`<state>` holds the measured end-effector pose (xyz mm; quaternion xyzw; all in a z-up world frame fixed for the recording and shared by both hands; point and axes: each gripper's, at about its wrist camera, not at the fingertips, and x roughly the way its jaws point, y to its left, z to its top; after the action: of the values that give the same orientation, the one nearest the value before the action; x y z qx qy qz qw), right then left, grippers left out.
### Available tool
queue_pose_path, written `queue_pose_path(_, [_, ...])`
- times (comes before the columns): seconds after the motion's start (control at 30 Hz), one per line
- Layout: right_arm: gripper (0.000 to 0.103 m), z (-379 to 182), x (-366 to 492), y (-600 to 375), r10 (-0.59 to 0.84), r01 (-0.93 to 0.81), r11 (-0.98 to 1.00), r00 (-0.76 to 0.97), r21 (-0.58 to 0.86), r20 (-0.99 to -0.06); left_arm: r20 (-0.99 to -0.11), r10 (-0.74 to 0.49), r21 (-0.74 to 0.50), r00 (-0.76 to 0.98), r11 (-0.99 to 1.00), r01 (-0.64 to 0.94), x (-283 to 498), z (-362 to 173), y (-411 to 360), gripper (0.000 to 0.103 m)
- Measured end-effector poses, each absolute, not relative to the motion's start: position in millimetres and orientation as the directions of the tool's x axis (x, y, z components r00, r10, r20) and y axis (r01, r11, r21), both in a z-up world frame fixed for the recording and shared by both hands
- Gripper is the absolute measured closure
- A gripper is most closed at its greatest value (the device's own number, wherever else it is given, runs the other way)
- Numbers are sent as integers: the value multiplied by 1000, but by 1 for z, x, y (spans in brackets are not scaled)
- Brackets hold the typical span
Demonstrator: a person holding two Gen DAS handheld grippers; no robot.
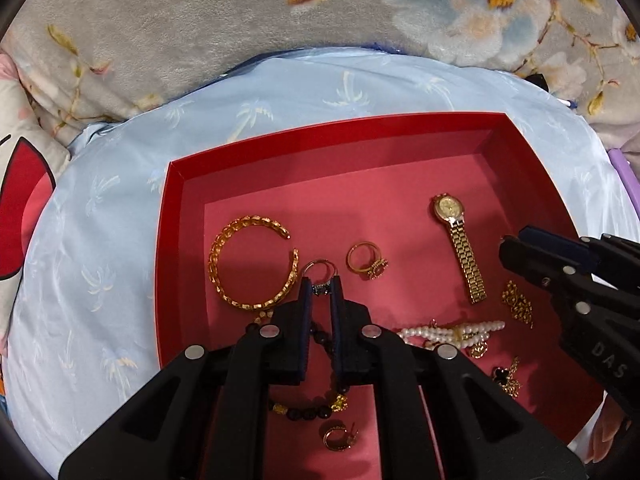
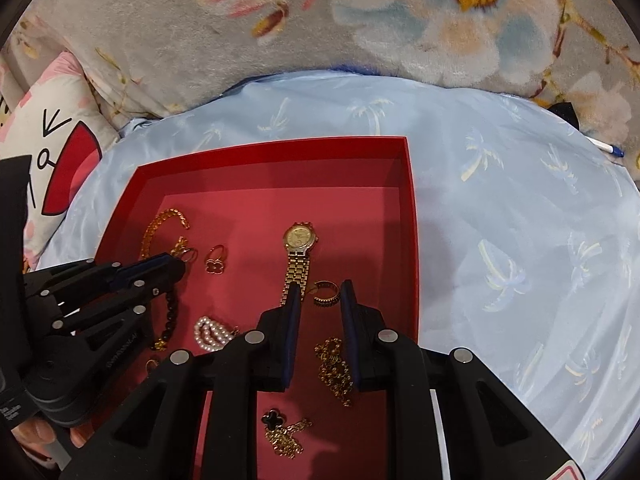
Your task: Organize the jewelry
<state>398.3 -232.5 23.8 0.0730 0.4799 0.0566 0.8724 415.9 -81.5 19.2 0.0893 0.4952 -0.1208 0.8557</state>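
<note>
Red box (image 1: pixel 188 208): shallow open cardboard tray, pink floor, sits on pale blue palm-print cloth (image 1: pixel 100 264) over a floral blanket (image 1: pixel 200 20). All jewelry lies inside it.
L gripper (image 1: pixel 320 286): jaws clenched on a silver ring w/ dark stone (image 1: pixel 320 276), pinched at the stone end, hoop sticks out past the tips. Sits just beside the open end of the gold cuff.
R gripper (image 2: pixel 320 294): jaws part-open, a dark-banded gold ring (image 2: pixel 326 294) between the tips; can't tell if the pads touch it. Left pad overlaps the watch strap.
Gold chain-link cuff (image 1: pixel 236 264): left side of box floor, gap facing right.
Gold ring w/ clover top (image 1: pixel 366 262): mid floor, between cuff and watch.
Gold watch (image 1: pixel 460 248): right of centre, face toward far wall, strap runs toward cam.
Pearl bracelet (image 1: pixel 452 330): near side, right of L gripper.
Dark bead bracelet (image 1: pixel 312 404): under L gripper, partly hidden.
Gold hoop earring (image 1: pixel 338 436): near edge.
Gold chain (image 2: pixel 334 364): under R gripper, right side of box.
Black clover pendant on chain (image 2: pixel 276 420): near edge, toward the right side.
Person: fingers (image 2: pixel 40 432) visible on L gripper handle in right wrist view.
</note>
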Motion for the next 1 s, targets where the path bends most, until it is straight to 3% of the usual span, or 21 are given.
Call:
queue_pose_path(0.3, [84,23,399,-232,157,-33,986,542,166,-826,-894,-132,-7,428,959,283,428,10,-78,92])
queue_pose_path(0.47, [82,23,399,-233,173,-34,982,540,184,-824,-874,-139,-11,466,963,269,425,17,-75,67])
queue_pose_path(0.87, [79,56,354,-236,160,-42,984,622,171,-766,-786,-149,-8,601,973,231,383,63,-60,67])
queue_pose_path(1.0, [65,77,315,-237,142,-47,988,668,149,-730,-737,-143,10,661,975,222,341,85,-47,66])
